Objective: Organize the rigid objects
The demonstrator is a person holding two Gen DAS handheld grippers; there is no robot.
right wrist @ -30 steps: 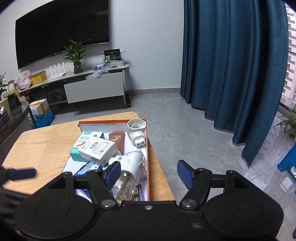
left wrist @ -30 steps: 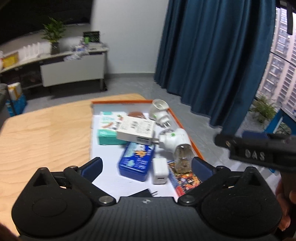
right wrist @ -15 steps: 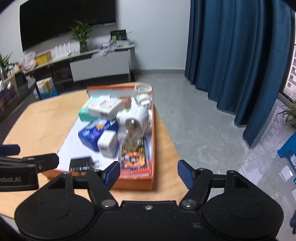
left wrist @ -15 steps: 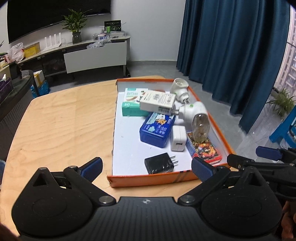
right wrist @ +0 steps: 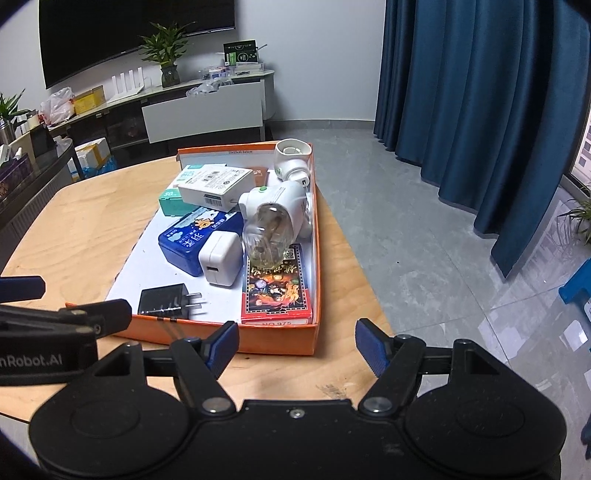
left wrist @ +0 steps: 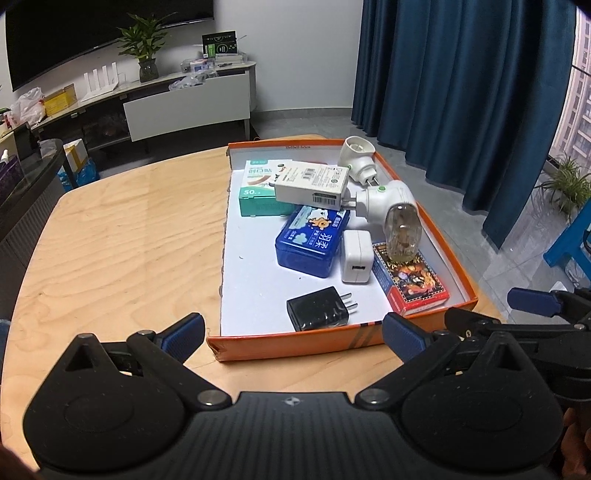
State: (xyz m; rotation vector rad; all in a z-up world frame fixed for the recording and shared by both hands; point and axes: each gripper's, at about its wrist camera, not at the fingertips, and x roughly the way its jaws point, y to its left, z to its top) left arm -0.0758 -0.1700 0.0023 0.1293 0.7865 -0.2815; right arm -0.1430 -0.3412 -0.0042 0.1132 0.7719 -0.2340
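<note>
Tray (left wrist: 288,345) just beyond open grippers (left wrist: 293,332)

Deep blue curtains (left wrist: 461,92) hang floor-length beside a white wall (right wrist: 314,55), above grey tiled floor (right wrist: 424,221). A dark screen (right wrist: 110,33), potted plant (right wrist: 164,51) and cluttered low sideboard (left wrist: 166,99) line the far side.
</note>
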